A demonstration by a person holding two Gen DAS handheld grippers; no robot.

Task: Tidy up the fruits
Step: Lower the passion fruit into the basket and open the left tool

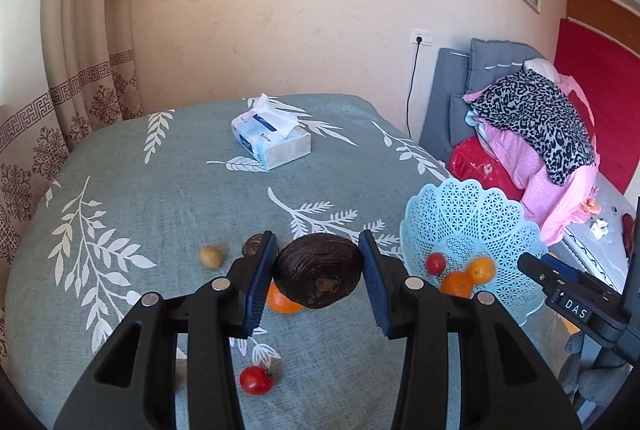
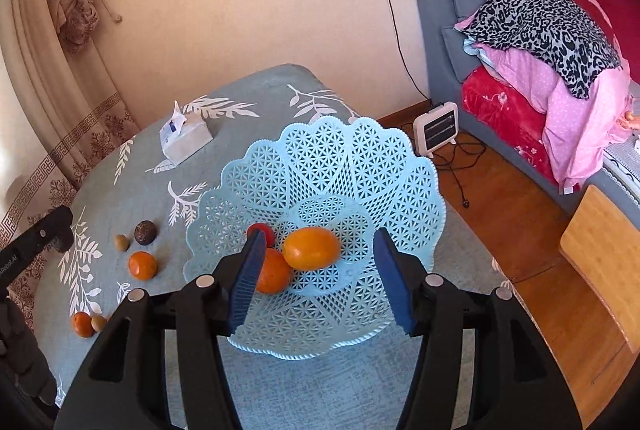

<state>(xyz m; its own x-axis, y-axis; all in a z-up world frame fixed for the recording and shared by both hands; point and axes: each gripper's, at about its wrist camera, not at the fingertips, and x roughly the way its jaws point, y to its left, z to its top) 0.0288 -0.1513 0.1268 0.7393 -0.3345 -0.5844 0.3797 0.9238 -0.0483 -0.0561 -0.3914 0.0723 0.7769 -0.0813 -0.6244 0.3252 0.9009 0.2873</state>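
L gripper (image 1: 318,278) gripping dark fruit (image 1: 319,272), R gripper (image 2: 320,278) jaws apart over basket (image 2: 256,326)

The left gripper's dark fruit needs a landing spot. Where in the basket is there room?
The blue basket is bare along its far and right walls. Its near-left floor is crowded: two oranges and a tomato cluster there.

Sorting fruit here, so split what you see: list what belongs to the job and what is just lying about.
Job:
left gripper shut on the dark brown fruit
right gripper, open
blue basket
oranges and red tomato in it
loose orange
loose tomato

Lying about:
tissue pack
heater
bedding pile
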